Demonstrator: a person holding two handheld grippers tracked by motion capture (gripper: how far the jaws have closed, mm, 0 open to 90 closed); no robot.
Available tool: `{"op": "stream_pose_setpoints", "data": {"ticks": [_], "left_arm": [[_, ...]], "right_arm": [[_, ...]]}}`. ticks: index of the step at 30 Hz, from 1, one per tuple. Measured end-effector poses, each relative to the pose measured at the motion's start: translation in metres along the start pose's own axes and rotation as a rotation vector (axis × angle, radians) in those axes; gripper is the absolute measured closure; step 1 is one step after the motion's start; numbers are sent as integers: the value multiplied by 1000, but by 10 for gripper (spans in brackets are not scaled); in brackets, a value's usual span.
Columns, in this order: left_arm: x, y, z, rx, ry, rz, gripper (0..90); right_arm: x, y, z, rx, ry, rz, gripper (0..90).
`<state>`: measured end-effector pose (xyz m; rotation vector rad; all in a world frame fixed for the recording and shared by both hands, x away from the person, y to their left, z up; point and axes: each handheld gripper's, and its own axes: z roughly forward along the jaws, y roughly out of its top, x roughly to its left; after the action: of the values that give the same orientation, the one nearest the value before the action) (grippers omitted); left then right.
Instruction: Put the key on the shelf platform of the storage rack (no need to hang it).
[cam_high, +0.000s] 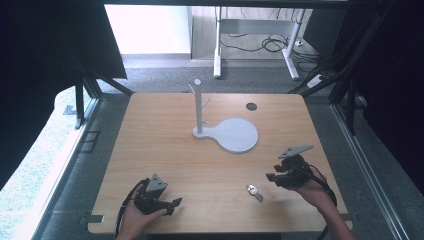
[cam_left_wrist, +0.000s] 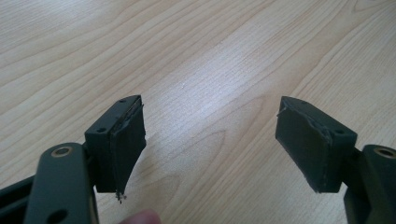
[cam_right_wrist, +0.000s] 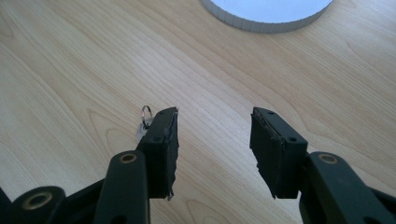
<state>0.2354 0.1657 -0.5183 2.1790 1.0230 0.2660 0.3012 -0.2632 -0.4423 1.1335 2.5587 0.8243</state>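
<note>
1. Across the middle of the high view: a light wooden table (cam_high: 165, 150), square-cornered, with a small dark round hole (cam_high: 251, 106) near its far edge.
2. Toward the far centre of the table: a pale grey stand (cam_high: 235, 134) with a round flat base, and at the base's left end an upright post (cam_high: 198, 107) with short pegs branching off. Curved rim of the same base (cam_right_wrist: 266, 18) at the top of the right gripper view.
3. At the near left edge: the left gripper (cam_high: 176, 202), held low in a hand, grey three-cornered plate on top, jaws pointing to the right. In the left gripper view (cam_left_wrist: 210, 144), jaws spread wide, bare wood grain between them, nothing held.
4. At the near right: the right gripper (cam_high: 270, 175), raised off the table in a hand, jaws pointing left. In the right gripper view (cam_right_wrist: 214, 149), jaws partly apart with empty space between the pads, gripping nothing.
5. On the table between the two grippers, nearer the right one: a small silver key (cam_high: 254, 192) on a ring, lying flat, apart from both. In the right gripper view, the key (cam_right_wrist: 144, 123) just beyond the left-hand jaw, partly hidden by it, outside the gap.
</note>
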Motion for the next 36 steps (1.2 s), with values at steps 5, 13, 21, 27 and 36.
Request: {"op": "stream_pose_setpoints", "data": {"ticks": [5,13,21,27,36], "left_arm": [[-1,0,2,8,-4,4,245],[3,0,-3,-6,2,-8,245],[3,-1,-2,-1,0,-10,245],[2,-1,-1,1,-2,-7,246],[1,-1,1,5,-5,-4,245]], "right_arm": [[3,7,0,18,18,-14,539],[10,18,-1,50,24,-29,545],[16,27,0,67,37,-52,543],[21,31,3,75,42,-70,538],[31,36,12,130,62,-106,544]]}}
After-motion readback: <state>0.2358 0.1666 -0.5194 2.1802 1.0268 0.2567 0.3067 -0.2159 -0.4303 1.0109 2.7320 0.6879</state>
